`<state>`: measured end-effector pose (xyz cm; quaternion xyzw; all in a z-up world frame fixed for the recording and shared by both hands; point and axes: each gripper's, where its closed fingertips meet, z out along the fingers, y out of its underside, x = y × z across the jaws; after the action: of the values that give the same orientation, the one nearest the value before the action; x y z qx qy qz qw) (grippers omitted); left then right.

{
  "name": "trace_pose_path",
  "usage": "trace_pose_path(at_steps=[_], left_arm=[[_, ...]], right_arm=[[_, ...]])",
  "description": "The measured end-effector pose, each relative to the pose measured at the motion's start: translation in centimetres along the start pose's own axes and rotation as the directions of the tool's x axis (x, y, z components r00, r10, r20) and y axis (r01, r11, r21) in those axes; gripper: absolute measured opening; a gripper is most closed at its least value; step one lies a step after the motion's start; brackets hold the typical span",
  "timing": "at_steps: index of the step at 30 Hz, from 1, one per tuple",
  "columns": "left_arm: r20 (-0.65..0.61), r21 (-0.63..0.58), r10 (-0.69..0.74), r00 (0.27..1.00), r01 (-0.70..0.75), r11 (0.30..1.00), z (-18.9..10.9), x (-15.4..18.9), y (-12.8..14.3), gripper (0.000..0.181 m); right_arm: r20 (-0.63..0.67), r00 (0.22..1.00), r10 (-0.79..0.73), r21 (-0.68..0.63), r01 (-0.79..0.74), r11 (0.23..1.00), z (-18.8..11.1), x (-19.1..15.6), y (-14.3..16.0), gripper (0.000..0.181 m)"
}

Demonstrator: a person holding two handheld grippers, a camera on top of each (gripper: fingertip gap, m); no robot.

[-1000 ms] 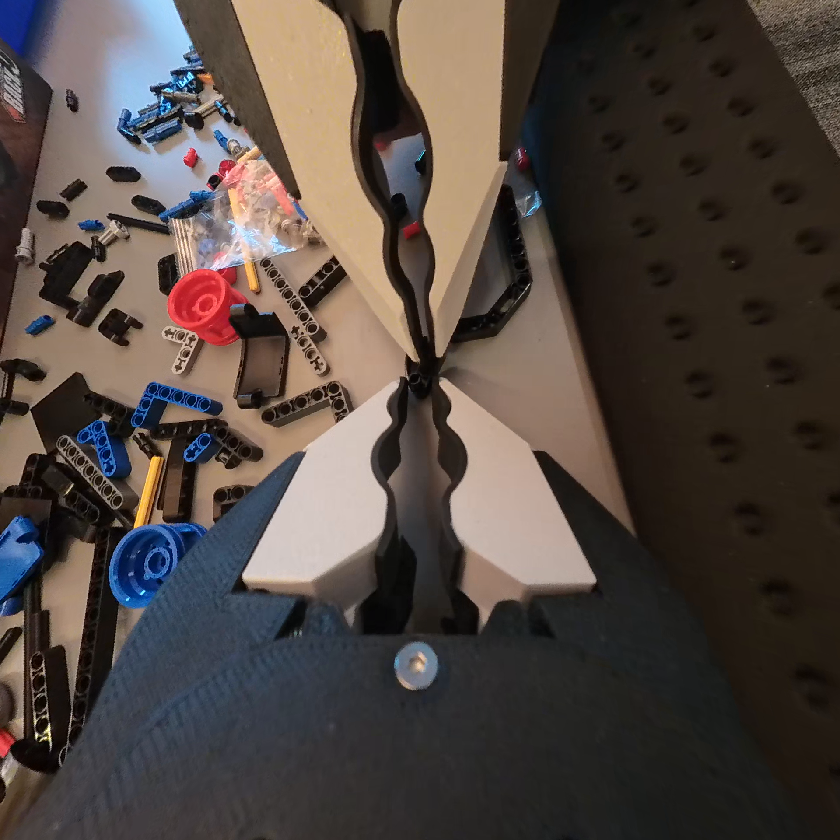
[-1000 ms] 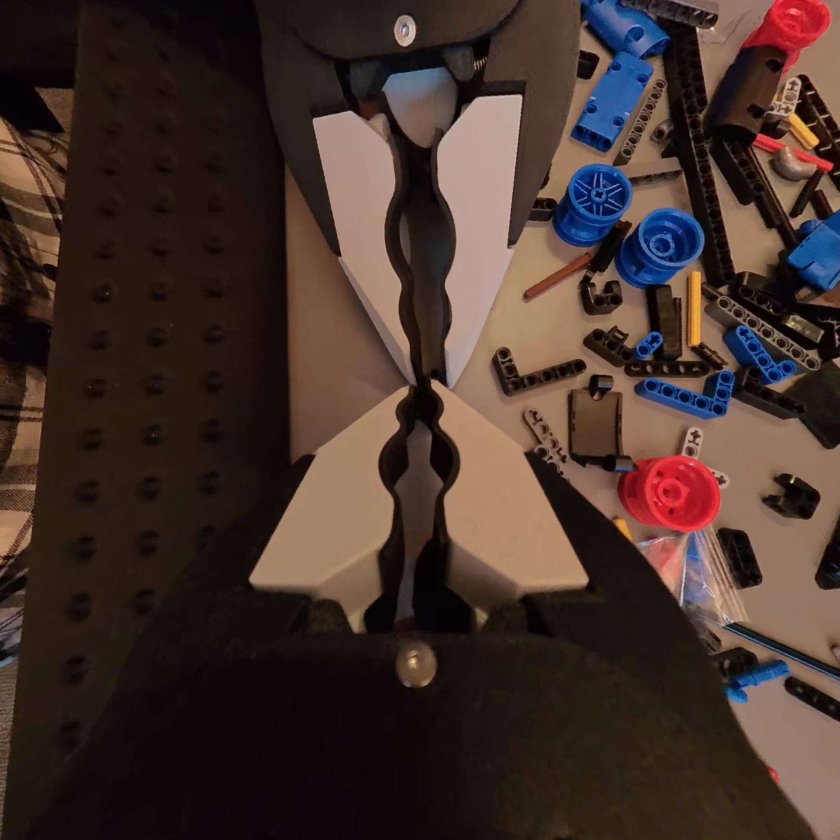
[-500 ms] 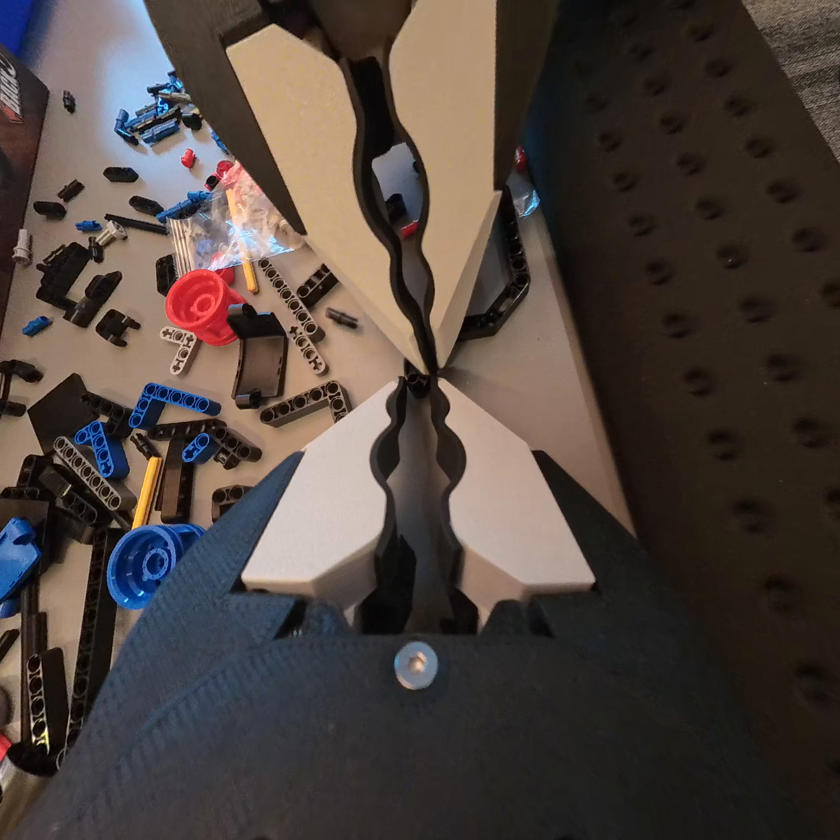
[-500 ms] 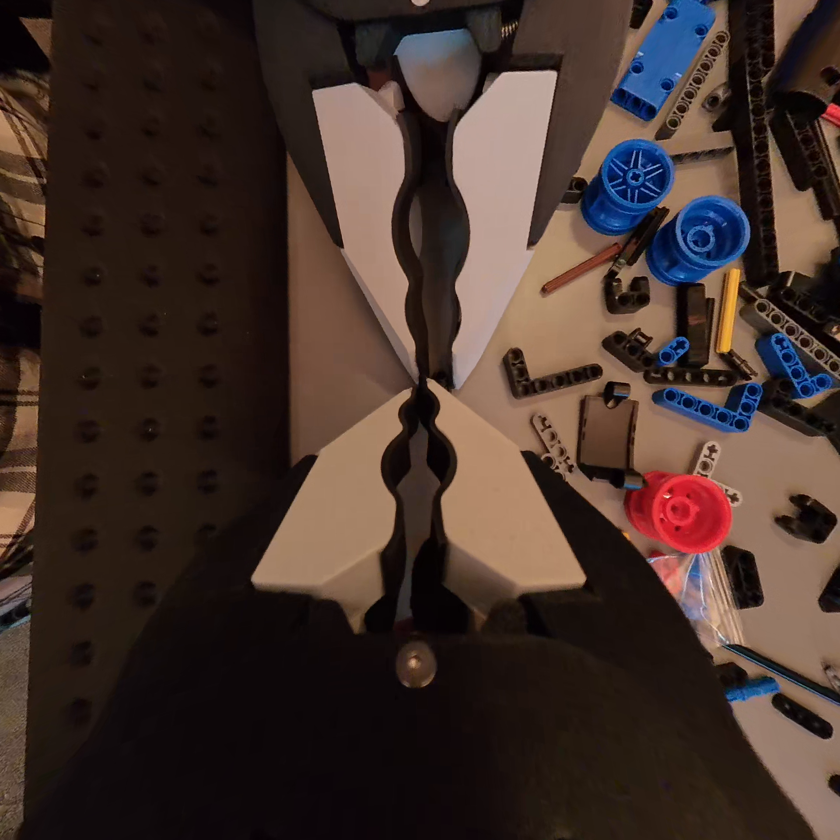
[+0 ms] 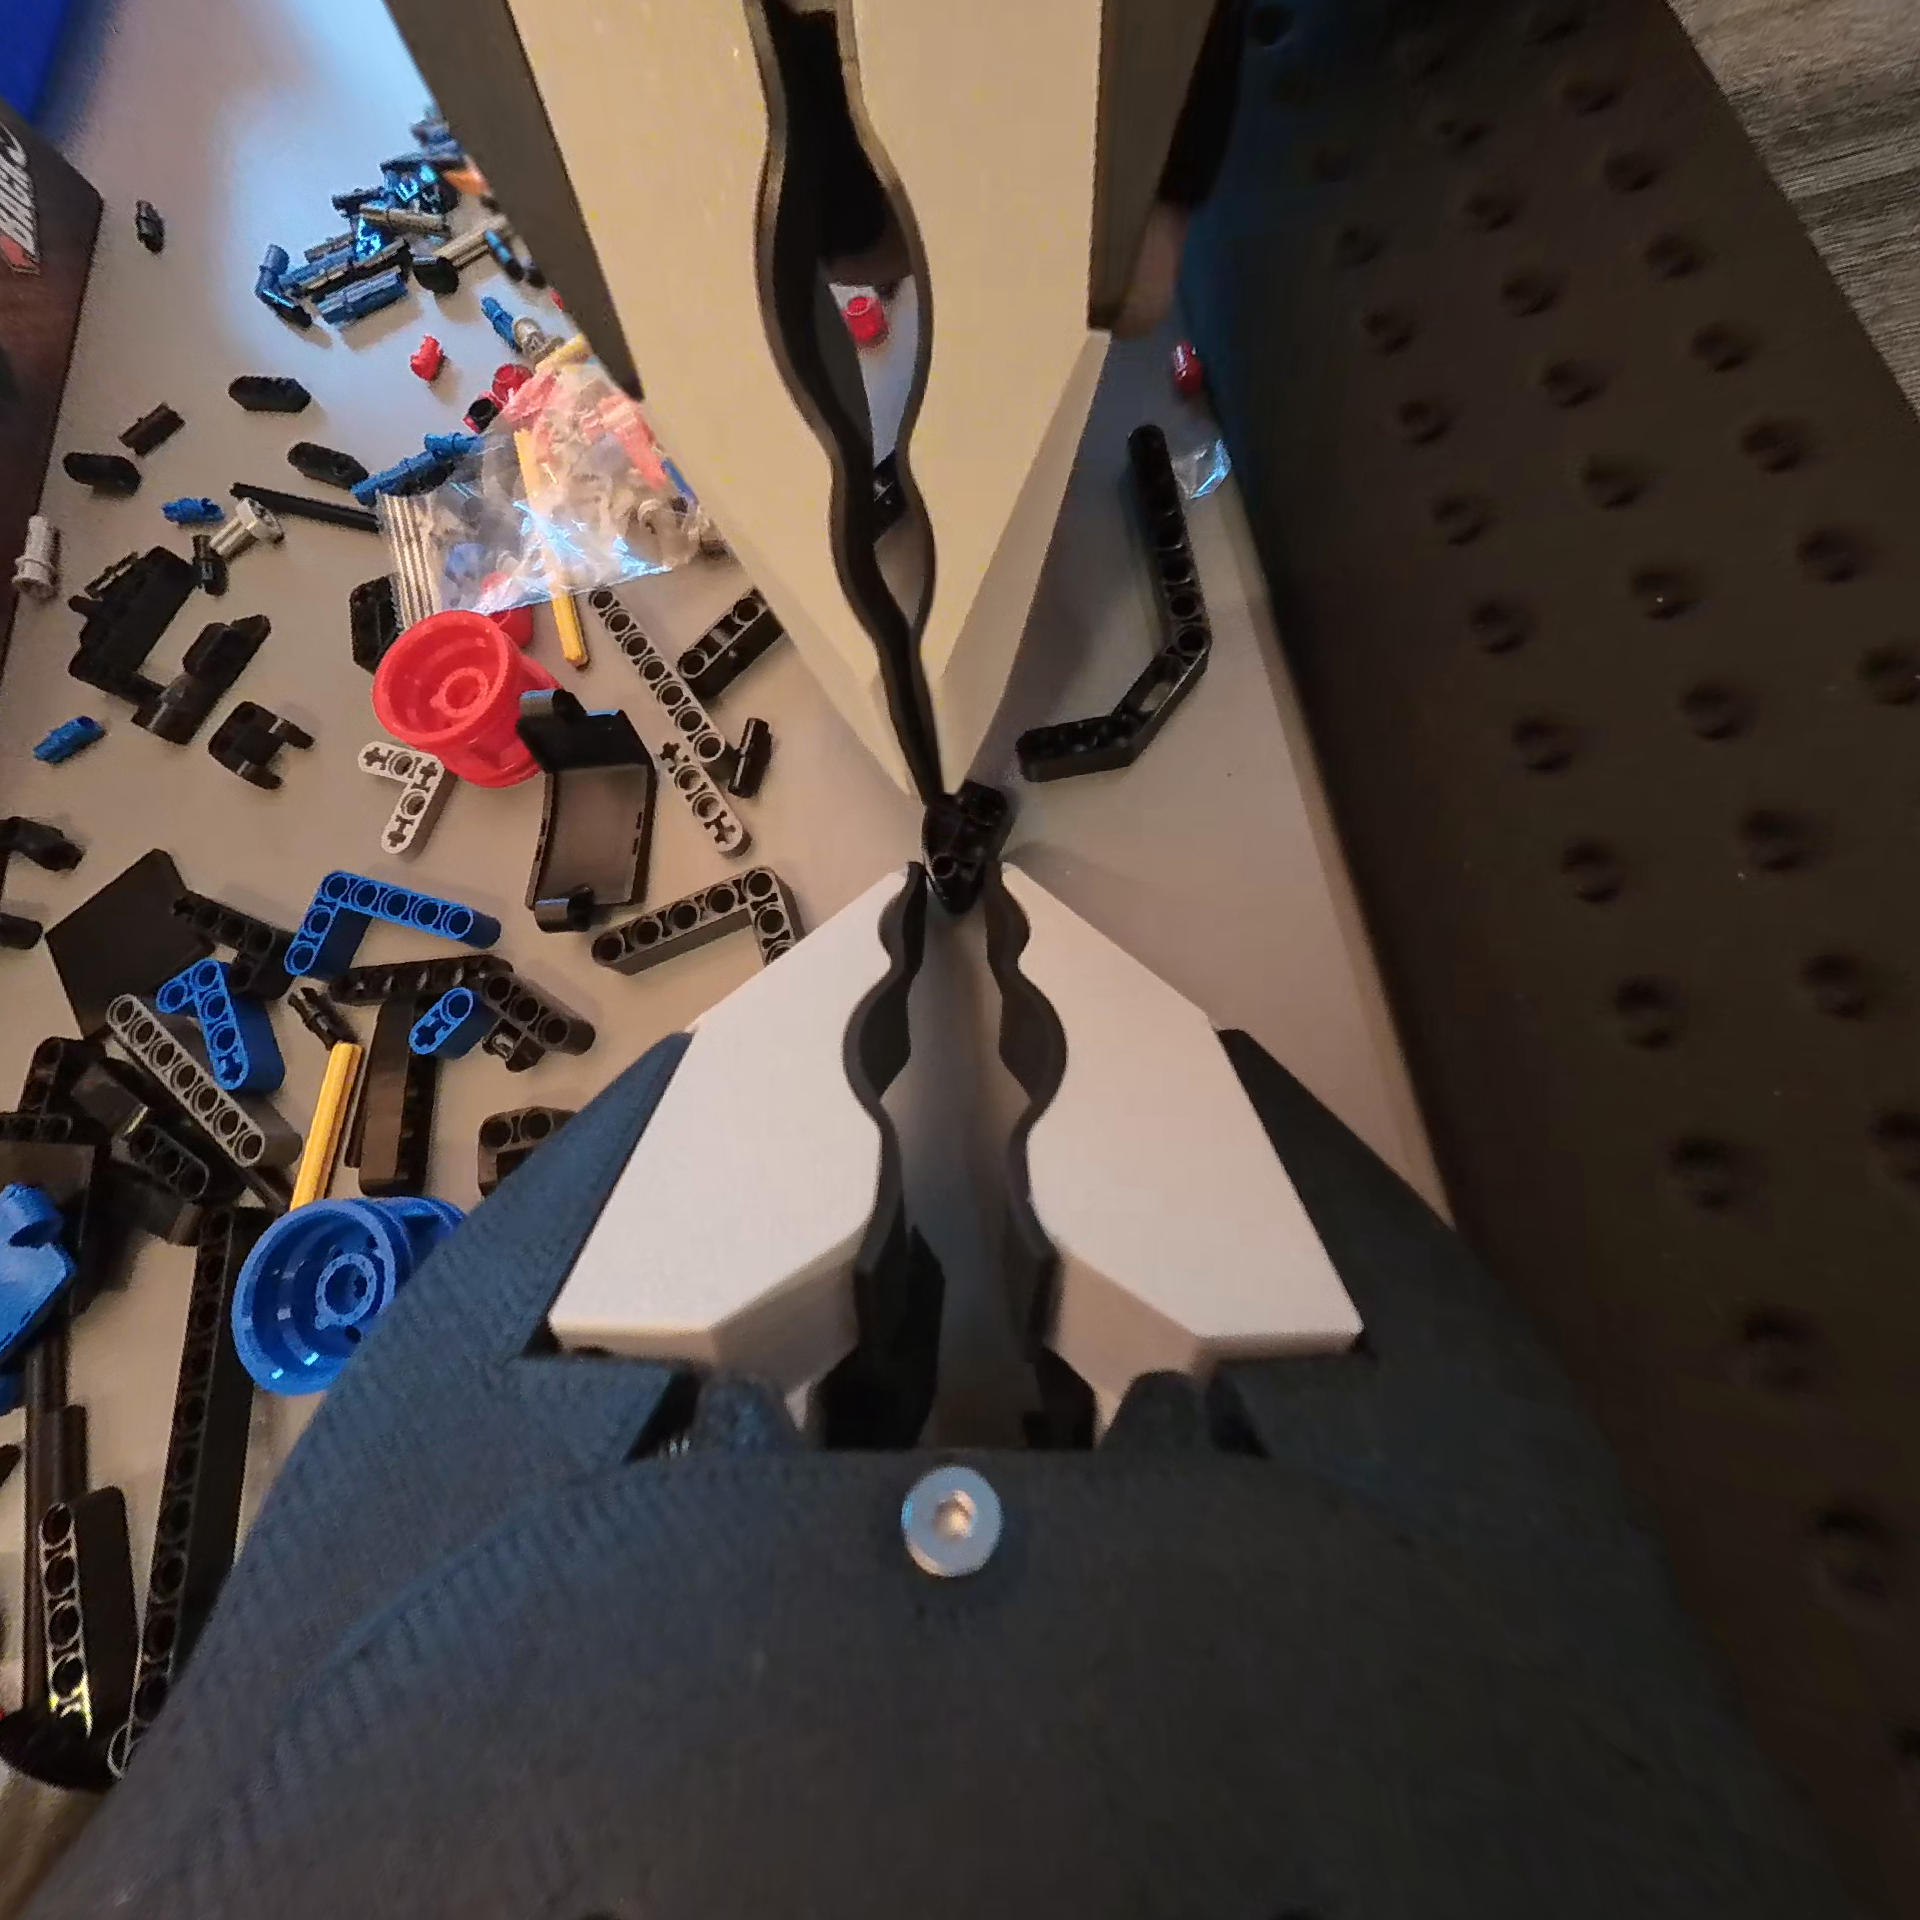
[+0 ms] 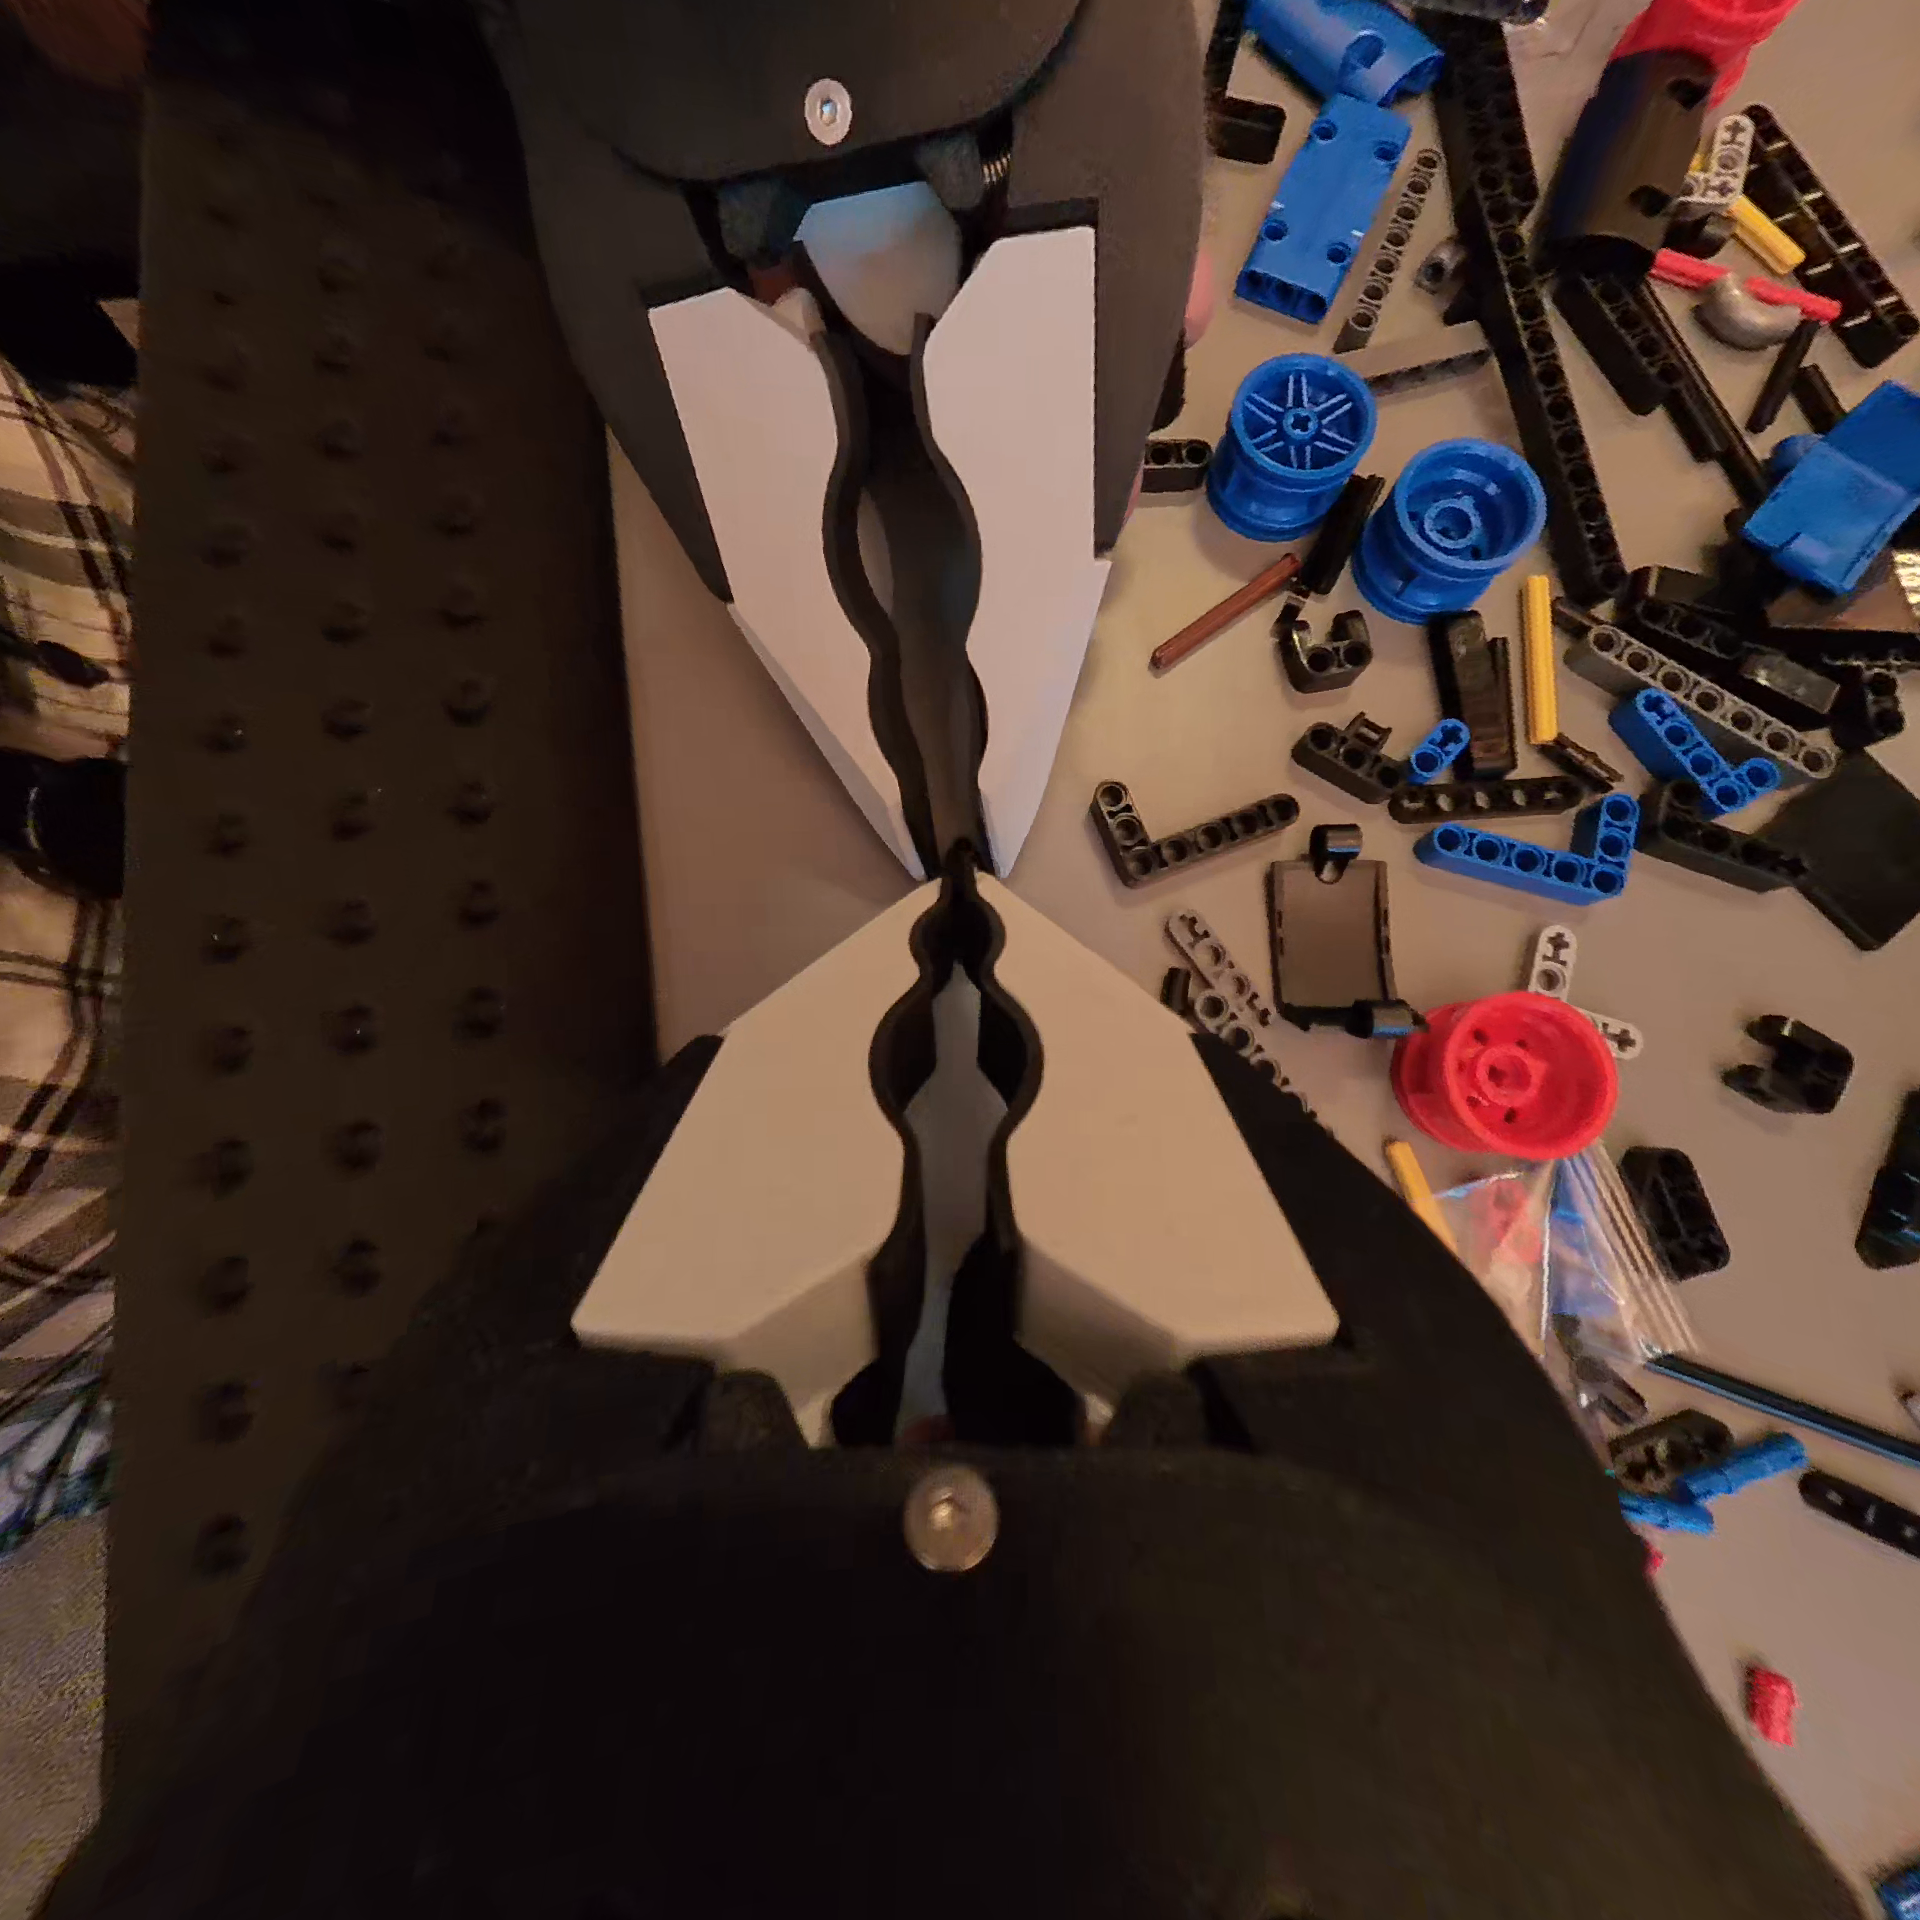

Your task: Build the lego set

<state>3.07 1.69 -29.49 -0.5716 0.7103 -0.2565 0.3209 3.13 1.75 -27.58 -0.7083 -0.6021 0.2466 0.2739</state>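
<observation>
My left gripper (image 5: 958,891) is shut on a small black connector piece (image 5: 966,831) that sticks out past its tips, just above the grey table (image 5: 1122,894). My right gripper (image 6: 961,914) is shut and meets it tip to tip. In the left wrist view the right gripper (image 5: 928,774) comes down from the top and its tips touch the black piece. In the right wrist view the left gripper (image 6: 961,857) comes in from the top. I cannot tell whether the right tips pinch anything.
Loose parts lie beside the grippers: a red wheel (image 5: 457,691), a blue wheel (image 5: 332,1288), a black bent beam (image 5: 1164,644), a clear parts bag (image 5: 561,499) and a short black pin (image 5: 750,753). A dark dimpled mat (image 5: 1610,727) borders the table. The tips of both grippers are at nearly the same place. The red wheel (image 5: 457,691) is about 10 cm from both grippers' fingertips. My right wrist view (image 6: 1501,1050) looks at it from another angle.
The right gripper has drawn closer to the left wrist camera. The black piece has tilted and shows its holes. A short black pin has appeared on the table by the grey beam.
</observation>
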Motion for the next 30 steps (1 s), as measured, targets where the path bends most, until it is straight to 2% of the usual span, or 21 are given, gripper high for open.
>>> trace_pose_path(at_steps=[5, 10, 13, 16, 23, 26, 29, 30], left_arm=[[-0.002, -0.001, -0.002, 1.0, 0.002, 1.0, 0.0, 0.0, 0.0, 0.009], [0.005, -0.004, -0.003, 1.0, 0.003, 1.0, 0.0, -0.2, 0.0, 0.011], [0.008, -0.005, -0.014, 1.0, 0.014, 1.0, 0.1, -0.4, 0.0, 0.012], [0.01, -0.005, -0.017, 1.0, 0.017, 1.0, 0.1, -0.5, 0.0, 0.012], [0.013, -0.005, -0.018, 1.0, 0.018, 1.0, 0.1, -0.5, 0.0, 0.013], [0.033, -0.006, -0.011, 0.999, 0.011, 1.0, -0.2, -0.9, 0.1, 0.026], [0.06, 0.094, -0.035, 0.998, 0.029, 0.995, -1.4, -1.5, -1.6, 0.03], [0.116, 0.133, -0.026, 0.993, 0.01, 0.991, -2.0, -2.4, -2.4, 0.029]], right_arm=[[-0.036, 0.999, 0.036, -0.009, -0.036, 0.999, -0.1, -0.1, 0.7, 0.0], [-0.21, 0.976, 0.057, -0.026, -0.064, 0.998, -1.9, 2.7, 1.7, 0.006], [-0.25, 0.966, 0.06, -0.082, -0.083, 0.993, -1.3, 3.7, 3.2, 0.011], [-0.276, 0.957, 0.09, -0.07, -0.114, 0.991, -0.8, 4.4, 3.4, 0.013], [-0.207, 0.965, 0.163, -0.047, -0.176, 0.983, -0.2, 4.4, 3.0, 0.002], [-0.182, 0.966, 0.184, -0.006, -0.188, 0.982, -0.2, 4.1, 2.4, 0.003], [-0.143, 0.967, 0.21, 0.061, -0.203, 0.977, -1.0, 3.4, 1.3, 0.002], [-0.124, 0.968, 0.22, 0.082, -0.211, 0.974, -1.3, 3.1, 0.9, 0.002]])
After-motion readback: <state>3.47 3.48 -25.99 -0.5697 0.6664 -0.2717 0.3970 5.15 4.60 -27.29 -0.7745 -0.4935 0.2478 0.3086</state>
